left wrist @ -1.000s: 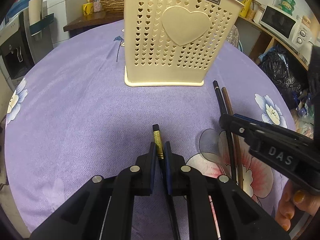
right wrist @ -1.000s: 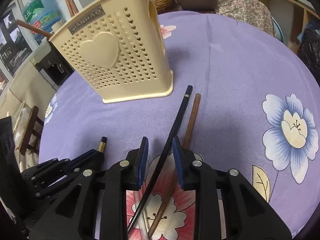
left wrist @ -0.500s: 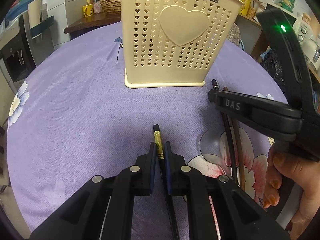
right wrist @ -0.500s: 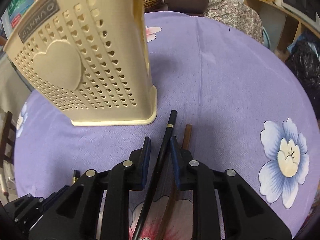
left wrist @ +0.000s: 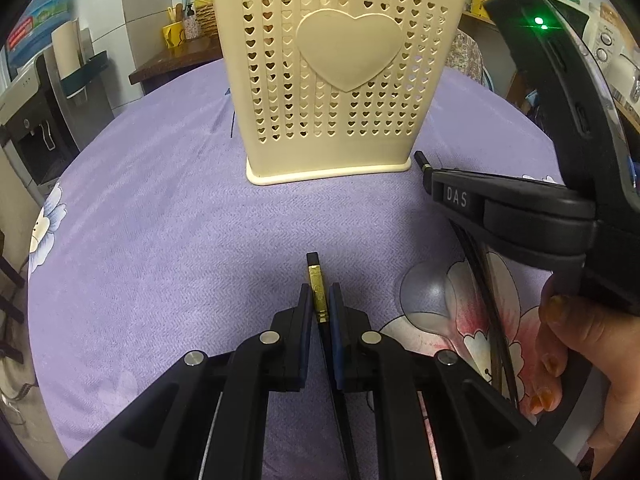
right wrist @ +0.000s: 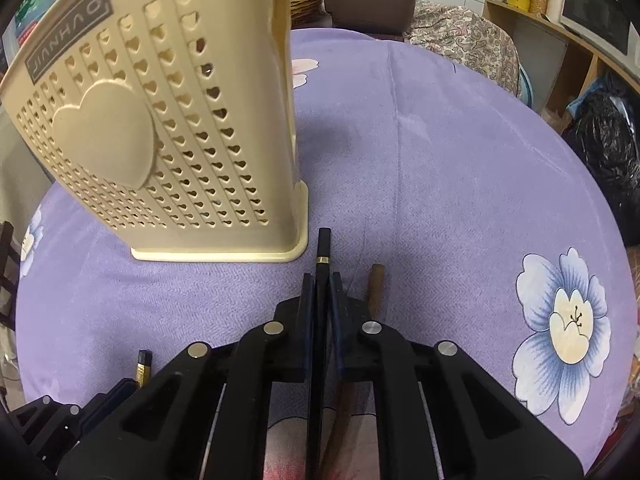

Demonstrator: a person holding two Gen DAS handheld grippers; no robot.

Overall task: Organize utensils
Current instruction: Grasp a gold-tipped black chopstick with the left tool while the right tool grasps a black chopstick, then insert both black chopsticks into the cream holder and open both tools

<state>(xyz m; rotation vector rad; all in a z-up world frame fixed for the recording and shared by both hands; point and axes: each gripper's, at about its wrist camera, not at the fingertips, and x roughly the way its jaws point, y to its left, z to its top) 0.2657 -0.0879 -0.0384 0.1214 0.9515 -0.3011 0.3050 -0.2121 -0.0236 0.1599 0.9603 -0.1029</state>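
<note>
A cream utensil holder [left wrist: 336, 80] with heart-shaped holes stands upright on the purple flowered tablecloth [left wrist: 160, 220]. My left gripper [left wrist: 320, 300] is shut on a black chopstick with a gold band [left wrist: 315, 284], its tip poking out toward the holder. In the right wrist view my right gripper [right wrist: 321, 284] is shut on a second black chopstick [right wrist: 323, 248], whose end lies just right of the holder's [right wrist: 160, 128] base corner. A brown chopstick [right wrist: 376, 284] lies on the cloth beside the right fingers. The right gripper also shows in the left wrist view [left wrist: 436, 184].
A person's hand [left wrist: 568, 352] holds the right gripper's handle. Around the round table stand a water dispenser [left wrist: 36, 112], a side table with a yellow mug [left wrist: 172, 36], shelves with a microwave [right wrist: 600, 12], and black bags [right wrist: 604, 140].
My right gripper moved forward toward the holder along the black chopstick and its jaws closed on it. The left gripper stayed put, still clamped on its chopstick.
</note>
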